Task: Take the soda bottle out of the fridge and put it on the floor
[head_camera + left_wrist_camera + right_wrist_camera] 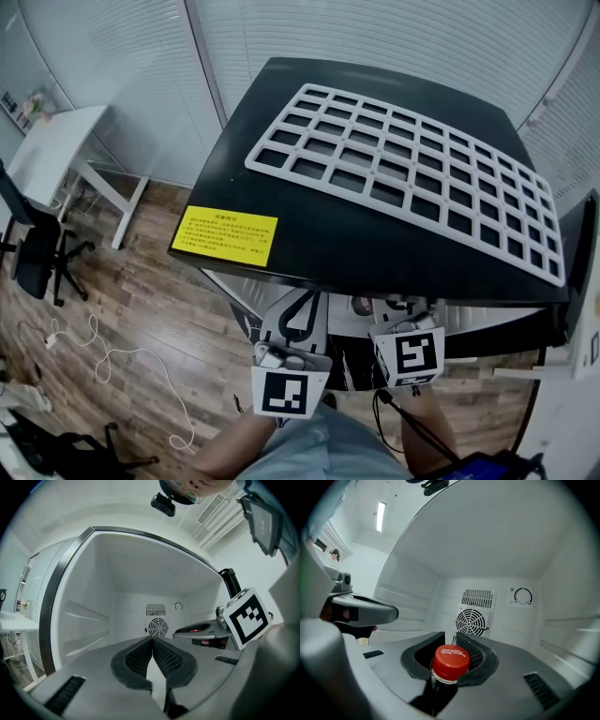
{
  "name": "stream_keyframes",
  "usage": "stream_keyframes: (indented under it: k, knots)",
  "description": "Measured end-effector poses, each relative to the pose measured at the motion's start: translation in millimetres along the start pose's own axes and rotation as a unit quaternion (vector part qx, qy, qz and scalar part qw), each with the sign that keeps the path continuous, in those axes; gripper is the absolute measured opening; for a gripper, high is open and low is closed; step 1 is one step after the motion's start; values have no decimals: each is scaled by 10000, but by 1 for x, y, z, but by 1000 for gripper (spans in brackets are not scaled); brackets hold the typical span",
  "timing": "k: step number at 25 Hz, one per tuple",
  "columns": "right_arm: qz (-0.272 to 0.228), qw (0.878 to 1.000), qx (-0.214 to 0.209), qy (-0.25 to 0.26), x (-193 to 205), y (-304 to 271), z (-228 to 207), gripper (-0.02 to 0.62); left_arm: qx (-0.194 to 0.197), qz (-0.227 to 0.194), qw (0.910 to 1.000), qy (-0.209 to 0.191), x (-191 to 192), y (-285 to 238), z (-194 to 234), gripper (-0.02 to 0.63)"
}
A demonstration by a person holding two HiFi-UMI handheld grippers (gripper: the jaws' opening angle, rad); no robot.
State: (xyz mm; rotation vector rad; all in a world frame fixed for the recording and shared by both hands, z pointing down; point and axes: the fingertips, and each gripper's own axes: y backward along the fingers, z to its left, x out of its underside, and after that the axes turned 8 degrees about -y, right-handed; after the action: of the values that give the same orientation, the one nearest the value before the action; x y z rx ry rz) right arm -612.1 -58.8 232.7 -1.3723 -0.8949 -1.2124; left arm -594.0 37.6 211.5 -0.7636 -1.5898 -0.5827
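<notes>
The soda bottle point(451, 662), with a red cap and dark contents, stands between the jaws of my right gripper point(451, 651), whose pads close on its neck just under the cap. Both grippers reach into the white inside of the fridge point(497, 564), with its back-wall fan point(471, 620) ahead. My left gripper point(152, 643) is shut and holds nothing; it also shows in the right gripper view as the left gripper point(370, 612). In the head view the left gripper point(286, 366) and right gripper point(405, 342) sit under the fridge's black top point(309, 239), their tips hidden.
A white grid rack point(412, 169) lies on the fridge top beside a yellow label point(225, 234). On the wood floor at left lies a white cable point(122, 361), with a black office chair point(33, 248) and a white desk point(56, 141) farther left.
</notes>
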Motion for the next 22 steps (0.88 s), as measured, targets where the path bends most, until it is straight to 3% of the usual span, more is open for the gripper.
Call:
stream_keyframes:
  k: [3, 7, 10, 22]
  knots:
    - [25, 9999, 28, -140, 0, 8, -2, 86, -3, -22, 10000, -41, -3, 7, 0, 17]
    - [-68, 9999, -34, -84, -30, 12, 4, 84, -44, -69, 10000, 6, -23, 10, 10, 17]
    - [-177, 9997, -131, -100, -28, 19, 9, 84, -32, -63, 10000, -71, -15, 12, 2, 17]
    - [-718, 9970, -256, -90, -6, 134, 18, 84, 33, -254, 9995, -203, -13, 69, -96, 17]
